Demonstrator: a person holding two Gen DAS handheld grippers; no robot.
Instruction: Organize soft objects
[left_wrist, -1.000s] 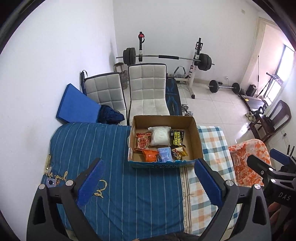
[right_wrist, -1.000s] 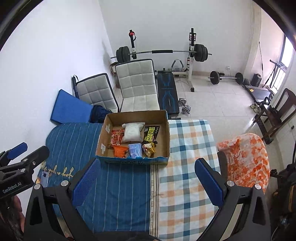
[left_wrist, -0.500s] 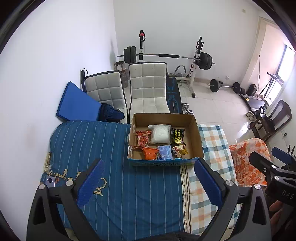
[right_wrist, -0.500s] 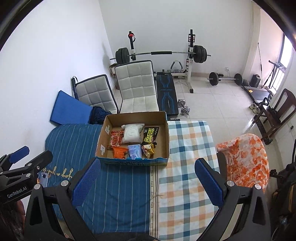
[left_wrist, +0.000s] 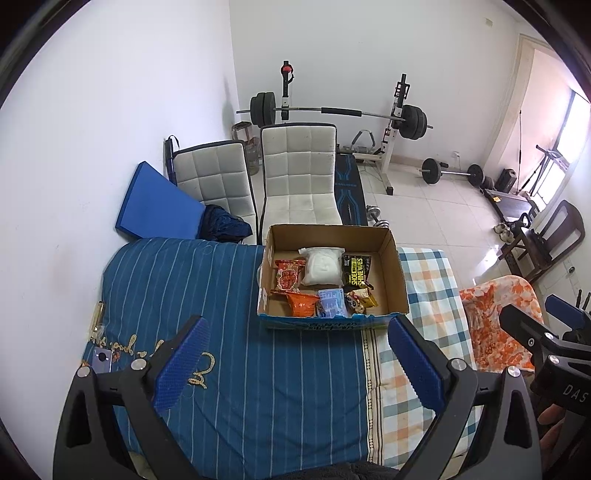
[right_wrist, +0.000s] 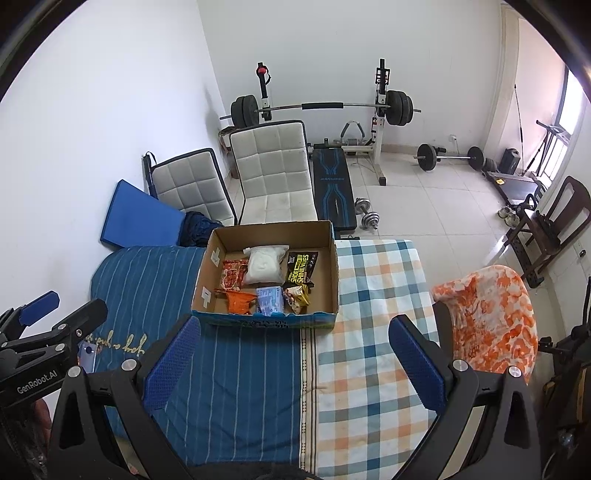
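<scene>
Both grippers, left gripper (left_wrist: 295, 369) and right gripper (right_wrist: 295, 363), hover over bed (left_wrist: 258, 369), fingers spread, empty. Soft packets (left_wrist: 321, 282) lie in cardboard box (left_wrist: 400, 280) far ahead. Sorted already, or awaiting pickup: unclear.

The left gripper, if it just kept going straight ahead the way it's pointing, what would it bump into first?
Probably the cardboard box of packets: it sits dead ahead between the left gripper and its open fingers, on the blue striped bedcover. Depth is unclear, so it might touch the cover first.
</scene>
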